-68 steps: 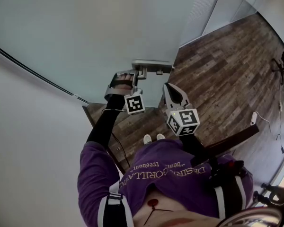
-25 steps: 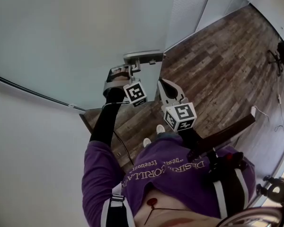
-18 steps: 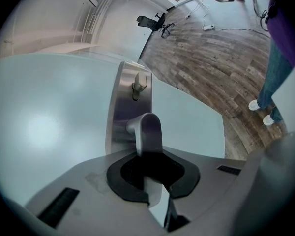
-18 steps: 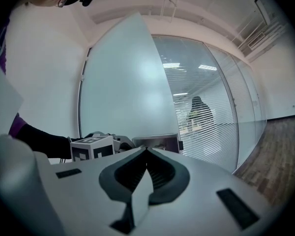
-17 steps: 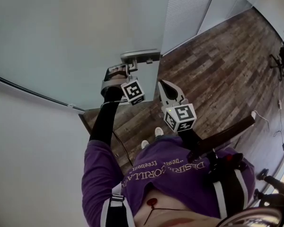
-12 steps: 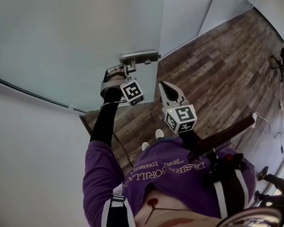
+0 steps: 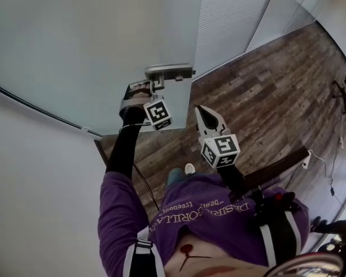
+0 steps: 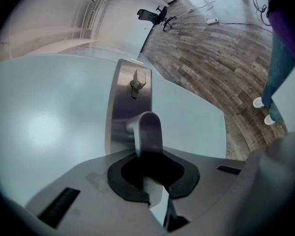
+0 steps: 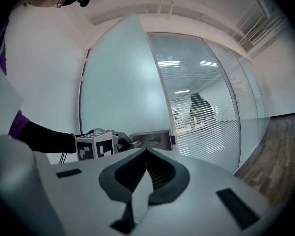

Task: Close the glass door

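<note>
Left claw (image 8: 149, 155): clamped on handle (image 8: 146, 129) of door (image 7: 75, 51) | Right claw (image 9: 146, 152): closed, empty, near door edge, not touching

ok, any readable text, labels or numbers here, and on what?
"DESIRE GORILLA": purple shirt, upside down in the head view; some letters unsure.
Smaller shirt line: too blurred to read.
Left marker cube, right marker cube: coded squares only, no letters.
Door handle and plate: no print.
</note>
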A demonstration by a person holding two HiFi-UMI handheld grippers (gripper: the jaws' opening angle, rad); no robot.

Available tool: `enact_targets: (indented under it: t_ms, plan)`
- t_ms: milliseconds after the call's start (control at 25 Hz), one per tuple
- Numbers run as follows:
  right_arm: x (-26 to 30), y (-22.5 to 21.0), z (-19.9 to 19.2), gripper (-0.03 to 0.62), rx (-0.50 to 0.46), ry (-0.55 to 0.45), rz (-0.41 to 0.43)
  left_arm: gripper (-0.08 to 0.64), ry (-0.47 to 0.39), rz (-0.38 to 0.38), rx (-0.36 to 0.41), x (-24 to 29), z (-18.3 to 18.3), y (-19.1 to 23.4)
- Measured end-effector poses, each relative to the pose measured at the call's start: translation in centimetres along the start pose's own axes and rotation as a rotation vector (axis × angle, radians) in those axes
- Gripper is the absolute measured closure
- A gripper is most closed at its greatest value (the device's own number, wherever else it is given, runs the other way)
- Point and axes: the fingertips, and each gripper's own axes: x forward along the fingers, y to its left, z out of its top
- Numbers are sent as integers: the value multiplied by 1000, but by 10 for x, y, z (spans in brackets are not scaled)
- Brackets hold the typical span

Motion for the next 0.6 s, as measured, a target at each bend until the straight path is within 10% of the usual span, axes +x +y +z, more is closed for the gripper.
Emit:
enact_targets:
  t_ms: [600]
  plan:
    - [31, 3, 10, 603, 16, -6, -21, 548, 32, -9, 16, 22, -2, 10]
